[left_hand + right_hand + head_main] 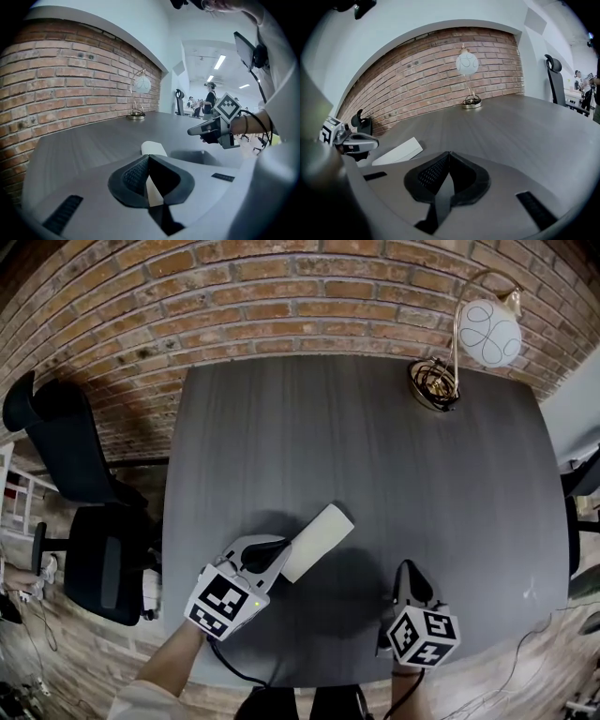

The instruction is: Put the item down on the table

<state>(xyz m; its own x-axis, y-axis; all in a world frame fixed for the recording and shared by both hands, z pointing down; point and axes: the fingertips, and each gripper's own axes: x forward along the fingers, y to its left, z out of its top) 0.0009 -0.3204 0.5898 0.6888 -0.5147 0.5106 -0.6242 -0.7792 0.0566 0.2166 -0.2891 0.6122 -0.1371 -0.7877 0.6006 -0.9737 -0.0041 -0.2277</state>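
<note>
A flat white card-like item (pixel 319 540) sticks out up and to the right from my left gripper (pixel 281 557), near the front left of the dark grey table (pixel 375 446). Its shadow lies on the table just beneath it. In the left gripper view the jaws of my left gripper (pixel 148 157) are shut on the white item (pixel 153 148), which shows as a pale strip between the pads. My right gripper (pixel 409 570) hovers at the front right, apart from the item. Its jaws (pixel 449 154) are shut with nothing between them. The right gripper view shows the item (pixel 399 150) low over the table.
A lamp with a white globe shade (pixel 487 331) and a brass base (pixel 433 385) stands at the table's far right corner by the brick wall. A black office chair (pixel 89 521) is left of the table. People stand far off in the room behind.
</note>
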